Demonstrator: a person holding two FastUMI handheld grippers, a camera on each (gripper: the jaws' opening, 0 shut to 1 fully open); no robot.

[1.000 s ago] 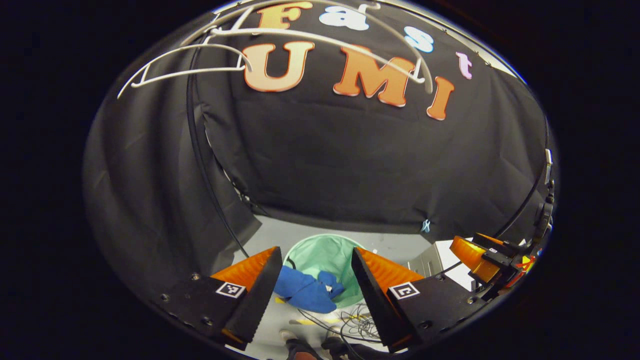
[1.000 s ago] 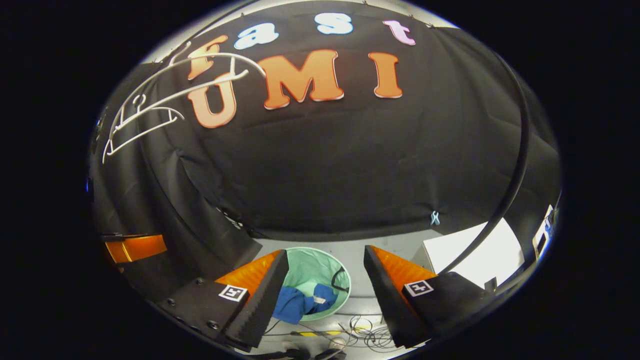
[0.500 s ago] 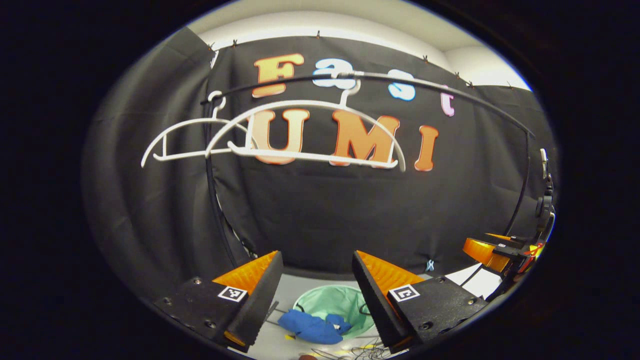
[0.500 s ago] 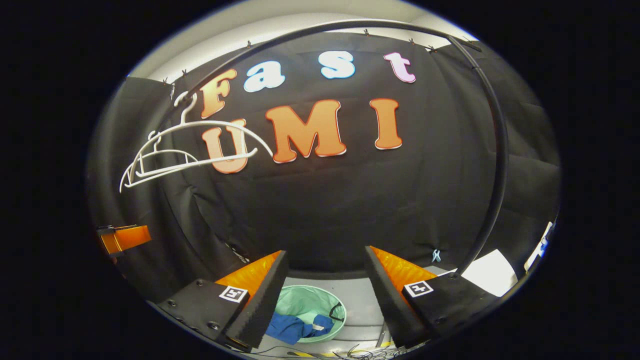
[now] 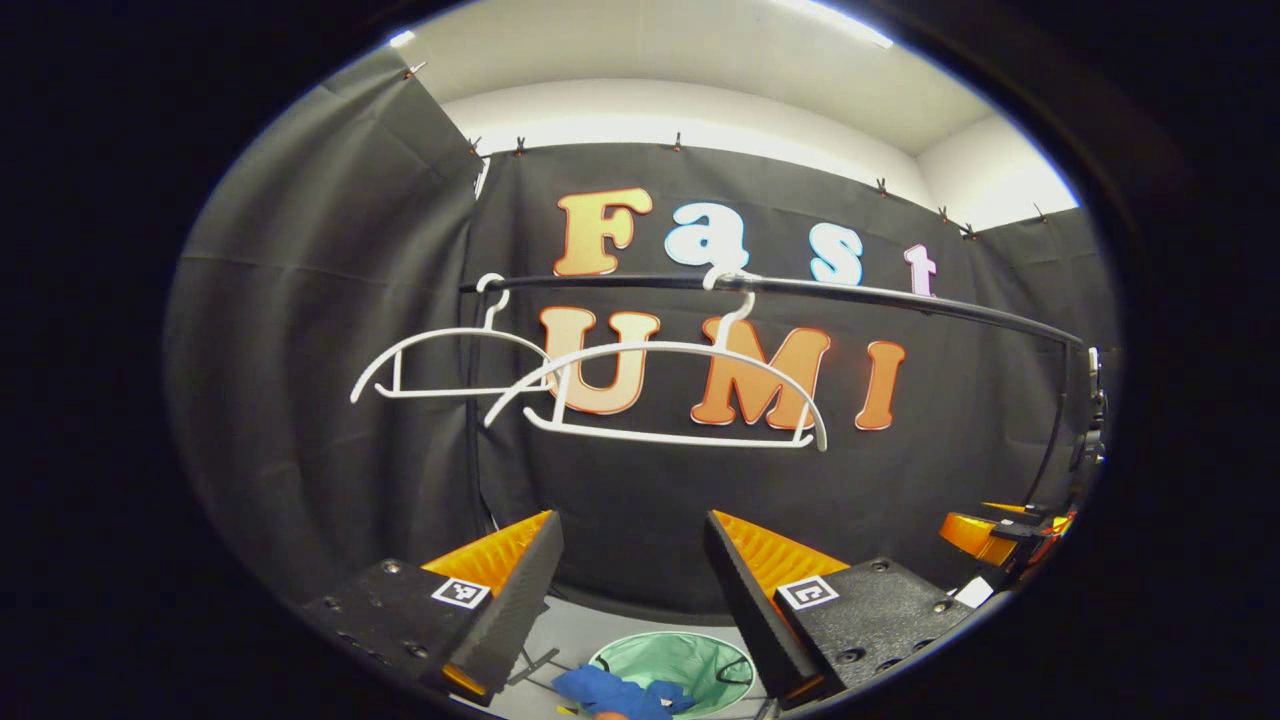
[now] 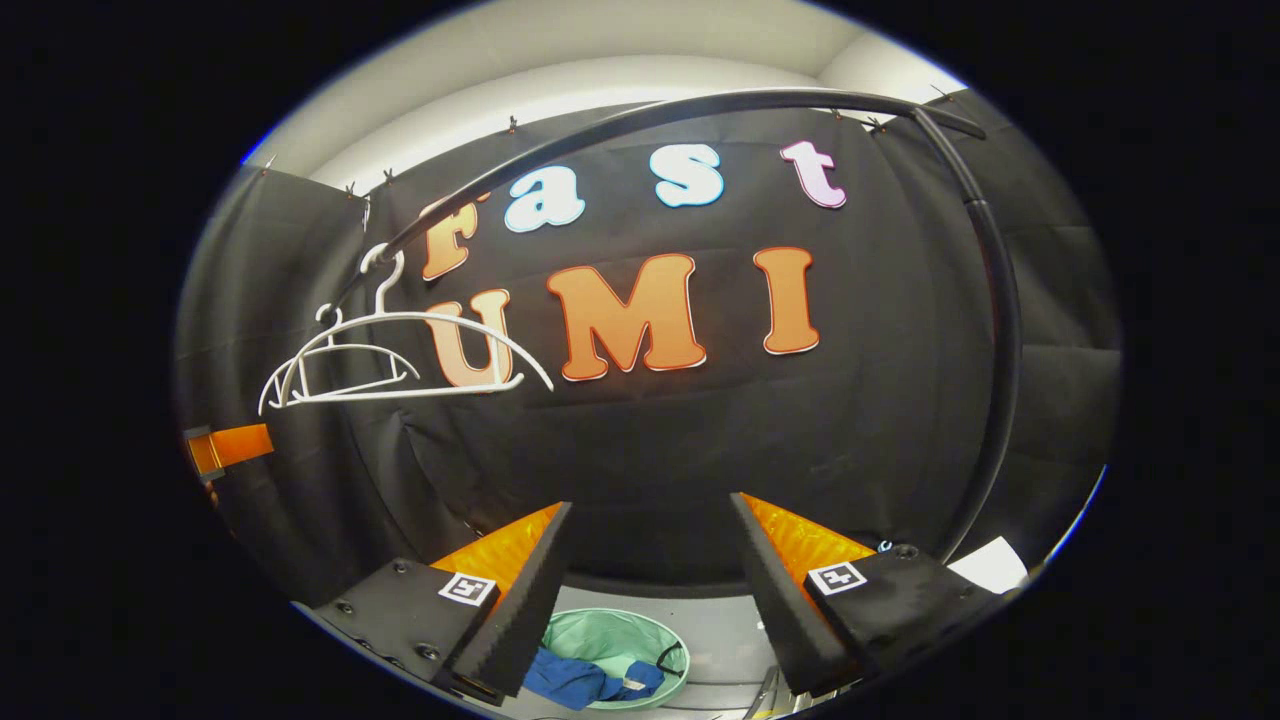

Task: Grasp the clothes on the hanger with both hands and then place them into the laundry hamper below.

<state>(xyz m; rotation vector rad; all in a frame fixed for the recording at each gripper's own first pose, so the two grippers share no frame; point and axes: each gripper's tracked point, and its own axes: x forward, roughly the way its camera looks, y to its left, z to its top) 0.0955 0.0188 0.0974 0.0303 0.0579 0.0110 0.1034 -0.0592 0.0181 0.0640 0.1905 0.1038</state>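
Now we hold both hand-held grippers wide and empty, left (image 5: 625, 600) and right (image 6: 645, 600), with the blue clothes (image 6: 580, 680) draped over the hamper (image 6: 640, 640) rim, bottom centre.

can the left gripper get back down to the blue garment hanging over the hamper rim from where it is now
Probably yes. The left gripper is open and holds nothing, and the blue garment draped over the green hamper rim lies below it with nothing visible between; the hangers hang well above.
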